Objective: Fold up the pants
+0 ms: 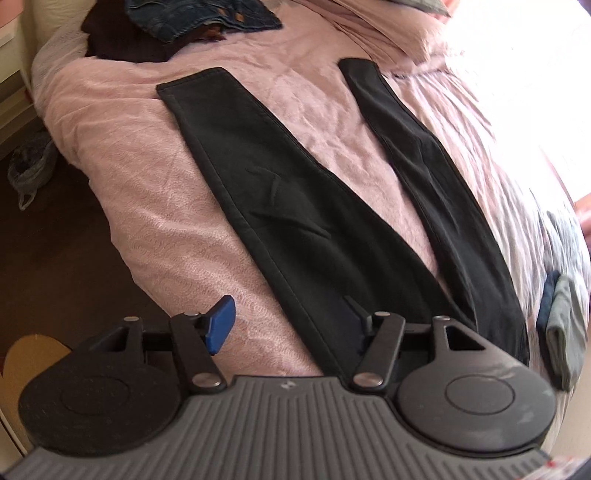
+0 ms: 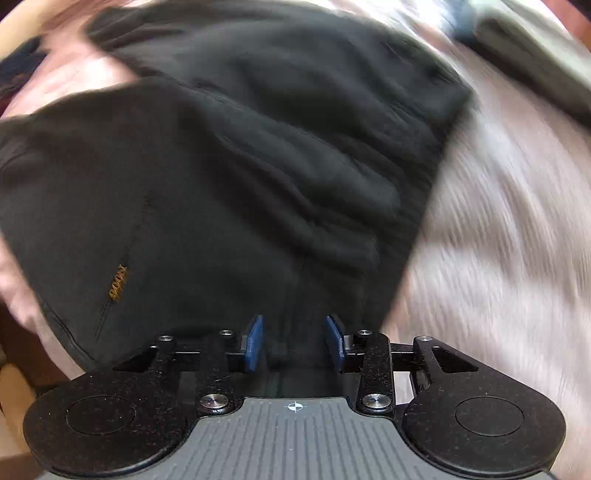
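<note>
Black pants [image 1: 295,206] lie flat on a pink bedspread [image 1: 147,206] with both legs spread away from me in a V. My left gripper [image 1: 291,321] hovers open over the outer seam of the left leg near the hip, one blue pad [image 1: 221,325] over the bedspread and the other finger over the fabric. The right wrist view is blurred. The pants' upper part [image 2: 229,177], with a small gold logo [image 2: 118,288], fills it. My right gripper [image 2: 294,341] has its blue pads drawn in on a bunched ridge of the black fabric.
A heap of dark clothes and jeans [image 1: 177,26] sits at the far left corner of the bed. A folded grey and blue garment [image 1: 561,328] lies at the bed's right edge. A plastic bag [image 1: 29,170] rests on the brown floor to the left.
</note>
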